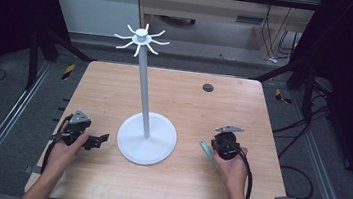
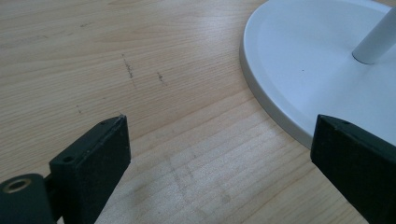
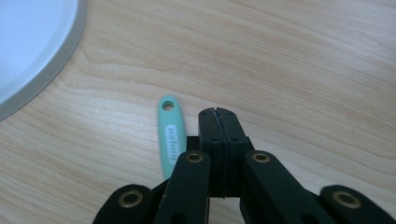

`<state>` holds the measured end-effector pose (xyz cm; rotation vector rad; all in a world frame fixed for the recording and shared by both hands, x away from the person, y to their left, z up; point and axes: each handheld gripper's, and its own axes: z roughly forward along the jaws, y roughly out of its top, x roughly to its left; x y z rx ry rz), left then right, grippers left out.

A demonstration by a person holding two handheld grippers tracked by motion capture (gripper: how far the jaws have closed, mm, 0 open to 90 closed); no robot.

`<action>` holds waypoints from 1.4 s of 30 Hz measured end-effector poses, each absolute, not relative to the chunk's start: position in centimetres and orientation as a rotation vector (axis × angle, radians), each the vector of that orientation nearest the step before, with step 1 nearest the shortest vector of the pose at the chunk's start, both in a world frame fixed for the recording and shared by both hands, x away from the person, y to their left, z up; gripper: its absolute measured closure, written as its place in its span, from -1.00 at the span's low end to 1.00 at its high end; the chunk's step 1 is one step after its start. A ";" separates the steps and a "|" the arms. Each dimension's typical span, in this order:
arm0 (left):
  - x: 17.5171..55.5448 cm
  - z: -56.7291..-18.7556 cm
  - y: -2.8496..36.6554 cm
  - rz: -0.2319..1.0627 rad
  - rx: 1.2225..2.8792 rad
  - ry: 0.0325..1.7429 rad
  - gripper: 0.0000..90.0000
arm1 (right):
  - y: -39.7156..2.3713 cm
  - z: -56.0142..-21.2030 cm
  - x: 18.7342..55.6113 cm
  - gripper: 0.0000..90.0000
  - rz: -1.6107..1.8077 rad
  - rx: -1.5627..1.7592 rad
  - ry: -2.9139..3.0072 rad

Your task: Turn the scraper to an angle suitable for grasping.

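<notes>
Stand: white, mid-desk, hooks up top.
Teal handle: flat on desk, just beside right gripper; its label only readable up close.
Right fingers: pressed together, empty.
Left gripper: fingers spread wide, by stand's base.

White hook stand on wooden table.

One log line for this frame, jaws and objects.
left gripper: jaws open, empty, beside white round stand base | right gripper: jaws shut, empty | mint-green plastic handle: flat on wooden table, beside right jaws
</notes>
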<state>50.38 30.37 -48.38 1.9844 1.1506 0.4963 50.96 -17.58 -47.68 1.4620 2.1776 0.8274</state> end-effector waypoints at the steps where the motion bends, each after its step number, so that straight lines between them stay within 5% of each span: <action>1: 50.4 -48.4 30.4 0.496 1.984 1.151 -0.90 | -17.6 -47.7 51.0 1.00 0.827 1.462 2.178; 42: 50.3 -48.3 30.6 0.502 1.976 1.157 -0.90 | -14.3 -46.1 49.3 1.00 0.802 1.260 2.412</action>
